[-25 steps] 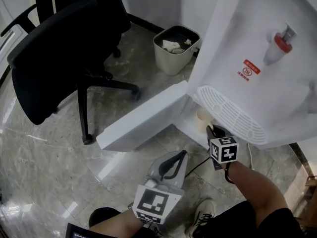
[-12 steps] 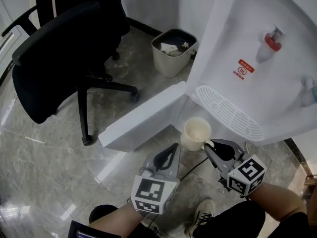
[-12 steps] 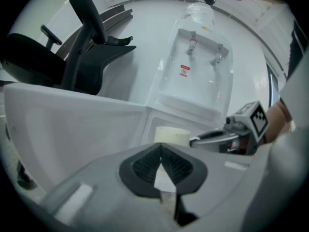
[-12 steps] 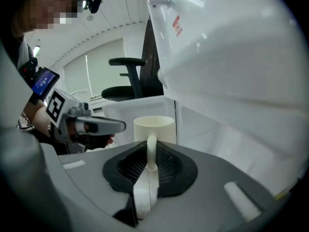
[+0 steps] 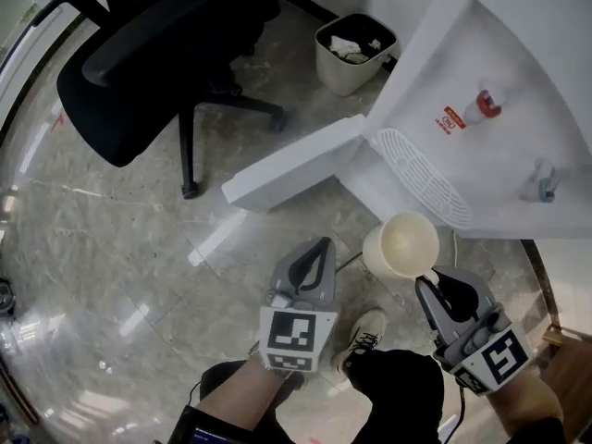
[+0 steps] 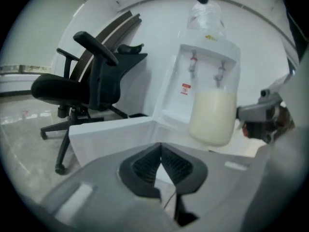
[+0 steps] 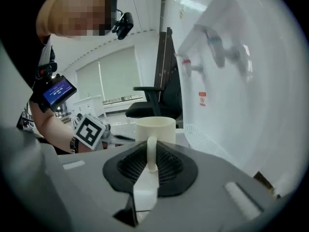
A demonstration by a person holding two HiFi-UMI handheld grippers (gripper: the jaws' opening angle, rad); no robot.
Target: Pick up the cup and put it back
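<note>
Marble floor (image 5: 111, 248) lies under us, and above it our cream cup (image 5: 400, 245) hangs upright in the air, its handle pinched between the narrowly set jaws of the right gripper (image 5: 431, 283). Just beside it our left gripper (image 5: 319, 252) has its jaws together on nothing. Beyond stand the water dispenser (image 5: 481, 81), its open lower door (image 5: 296, 160), an office chair (image 5: 157, 54) and a waste bin (image 5: 351, 49).

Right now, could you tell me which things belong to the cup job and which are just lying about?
Job: cup, gripped by its handle in the right gripper; water dispenser, probably, with its door open.
Lying about: office chair; waste bin; left gripper, shut and empty.
</note>
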